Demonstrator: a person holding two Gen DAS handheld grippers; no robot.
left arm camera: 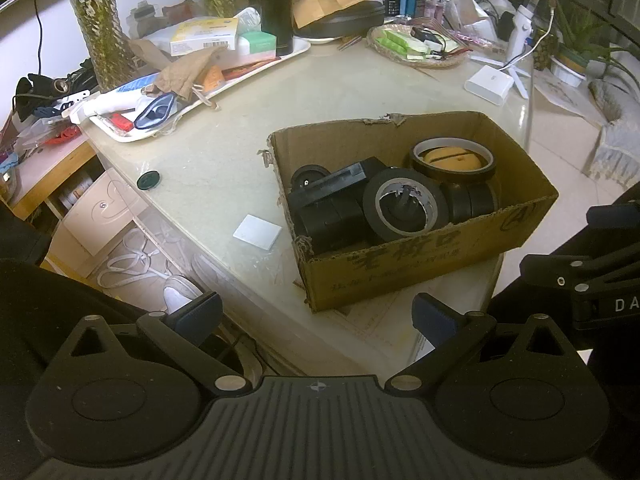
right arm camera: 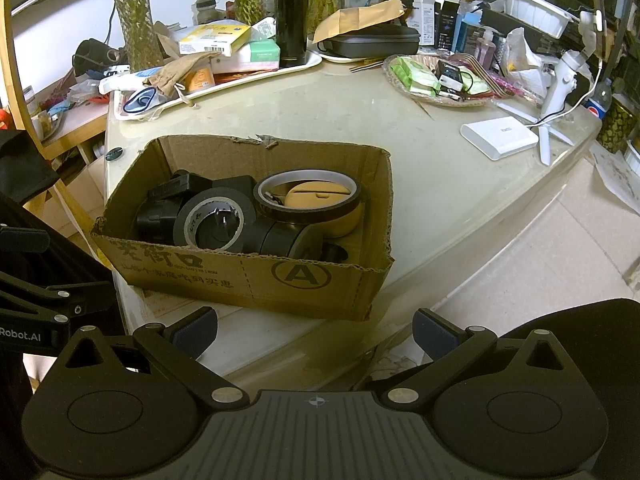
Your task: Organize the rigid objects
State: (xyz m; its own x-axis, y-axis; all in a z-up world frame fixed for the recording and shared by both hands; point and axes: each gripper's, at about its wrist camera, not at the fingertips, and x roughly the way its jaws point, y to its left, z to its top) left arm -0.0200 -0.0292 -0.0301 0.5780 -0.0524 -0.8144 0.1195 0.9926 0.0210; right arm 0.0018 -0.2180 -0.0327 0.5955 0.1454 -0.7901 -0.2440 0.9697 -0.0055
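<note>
A cardboard box (left arm camera: 416,276) (right arm camera: 248,280) stands near the front edge of the pale table (left arm camera: 224,152) (right arm camera: 420,184). Inside it lie a black tape roll (left arm camera: 406,204) (right arm camera: 216,220), an amber tape roll (left arm camera: 452,160) (right arm camera: 308,196), a black block (left arm camera: 328,188) (right arm camera: 176,188) and other black round parts. My left gripper (left arm camera: 316,316) is open, held back from the box's near corner with nothing between its fingers. My right gripper (right arm camera: 316,330) is open too, in front of the box's printed side, holding nothing.
On the table left of the box lie a white square card (left arm camera: 257,231) and a dark round cap (left arm camera: 148,180) (right arm camera: 115,154). Further back are a cluttered white tray (left arm camera: 132,136) (right arm camera: 224,84), a black flask (left arm camera: 276,8) (right arm camera: 291,16), a woven basket (left arm camera: 420,60) (right arm camera: 440,100) and a white box (left arm camera: 488,85) (right arm camera: 498,136).
</note>
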